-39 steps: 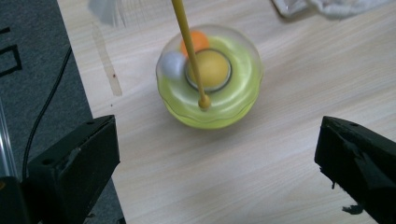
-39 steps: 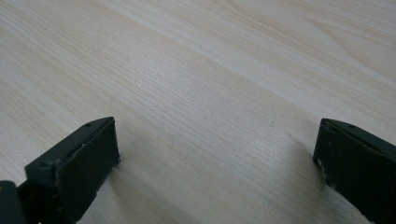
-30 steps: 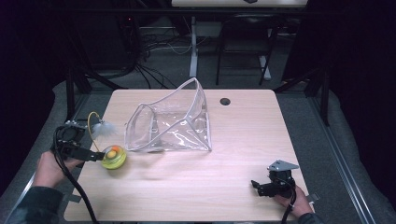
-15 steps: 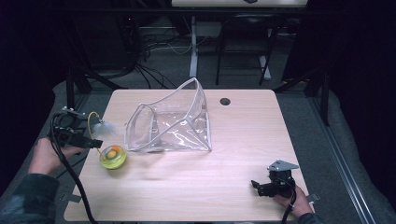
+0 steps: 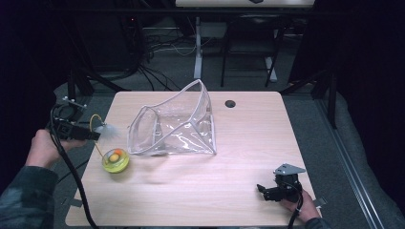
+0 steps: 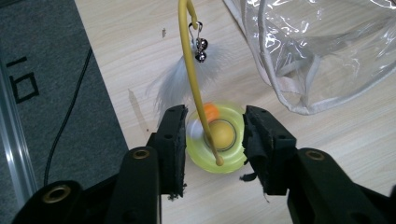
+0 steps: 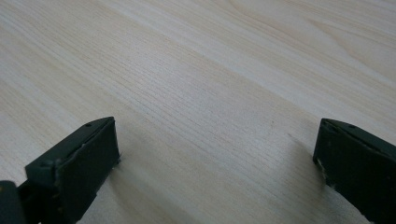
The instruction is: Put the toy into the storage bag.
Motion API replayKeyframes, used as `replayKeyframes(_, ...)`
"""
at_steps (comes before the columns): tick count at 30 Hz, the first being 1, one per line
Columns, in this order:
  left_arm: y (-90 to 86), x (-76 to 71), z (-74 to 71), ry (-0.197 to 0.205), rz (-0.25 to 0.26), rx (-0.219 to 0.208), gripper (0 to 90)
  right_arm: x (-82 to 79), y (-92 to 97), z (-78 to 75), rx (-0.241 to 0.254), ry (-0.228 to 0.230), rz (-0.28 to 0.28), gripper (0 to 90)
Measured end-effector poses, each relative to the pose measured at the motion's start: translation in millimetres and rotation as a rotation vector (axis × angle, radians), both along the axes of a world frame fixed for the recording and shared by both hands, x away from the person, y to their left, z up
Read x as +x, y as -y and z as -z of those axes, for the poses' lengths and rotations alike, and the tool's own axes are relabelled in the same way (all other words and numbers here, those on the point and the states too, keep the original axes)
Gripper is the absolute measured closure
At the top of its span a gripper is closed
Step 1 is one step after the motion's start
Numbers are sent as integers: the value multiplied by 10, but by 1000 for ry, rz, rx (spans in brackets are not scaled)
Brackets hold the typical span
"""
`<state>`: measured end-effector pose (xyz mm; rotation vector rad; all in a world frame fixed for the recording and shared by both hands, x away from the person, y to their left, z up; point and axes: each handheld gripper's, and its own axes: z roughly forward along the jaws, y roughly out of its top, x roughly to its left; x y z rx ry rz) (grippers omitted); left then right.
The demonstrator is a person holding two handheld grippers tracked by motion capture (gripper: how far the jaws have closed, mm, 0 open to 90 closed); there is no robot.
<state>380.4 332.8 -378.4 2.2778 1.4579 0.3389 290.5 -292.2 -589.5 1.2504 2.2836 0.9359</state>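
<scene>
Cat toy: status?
Left hand-held gripper jaws just been closing, toy's wire between them, not gripped. Right hand-held gripper open, empty. Cat toy sits beside clear bag, nothing blocking.

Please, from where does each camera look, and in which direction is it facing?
High view: above the person's side, looking forward and down on the table; left hand and both claws show.
Left gripper view: on the left claw, looking down at the yellow toy; its jaws show.
Right gripper view: on the right claw, facing bare table; wide jaws show.
Shared: high and left see the toy and clear bag.
</scene>
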Motion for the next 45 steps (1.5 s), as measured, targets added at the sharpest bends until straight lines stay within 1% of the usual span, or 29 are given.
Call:
replayKeyframes(3, -2, 21, -29, -11, -1, 1, 640, 0, 0, 0, 0, 0, 0, 0)
replayKeyframes(4, -2, 27, -34, -9, -2, 2, 647, 0, 1, -1, -3, 0, 0, 0)
replayKeyframes(7, -17, 71, -36, -35, 0, 8, 670, -2, -1, -3, 0, -5, 1, 0)
replayKeyframes(10, -33, 109, -36, -54, -7, 3, 710, -1, 0, -1, 0, -2, 1, 0)
replayKeyframes(13, -41, 139, -22, -72, -17, -4, 727, -1, 0, -1, 0, -2, 0, 0)
replayKeyframes(16, -39, 156, -11, -92, -26, 1, 745, -1, 0, -1, 0, -2, 0, 0)
replayKeyframes(17, -34, 160, -4, -95, -28, 1, 763, -1, 0, -1, 0, -2, 0, 0)
replayKeyframes(18, -33, 162, -2, -97, -28, 3, 763, -1, 0, -1, 0, -2, 0, 0)
replayKeyframes(23, -11, 163, 6, -112, -23, -2, 864, -1, 0, -1, 0, -2, 0, 0)
replayKeyframes(24, -5, 162, 7, -111, -20, -3, 864, -1, 0, -1, 0, -2, 0, 0)
replayKeyframes(27, 23, 155, -12, -115, -9, 16, 878, -1, 0, -1, 0, -2, 1, 0)
replayKeyframes(33, 75, 154, -59, -119, 13, 12, 880, -1, 0, -1, 0, -2, 1, 0)
replayKeyframes(36, 96, 154, -87, -116, 20, 24, 880, -1, 0, -1, 0, -2, 1, 0)
replayKeyframes(38, 101, 153, -123, -115, 27, 34, 880, -1, 0, -1, 0, -2, 1, 0)
replayKeyframes(45, 105, 142, -263, -102, 39, 41, 880, 0, 0, 0, 1, -2, 1, 0)
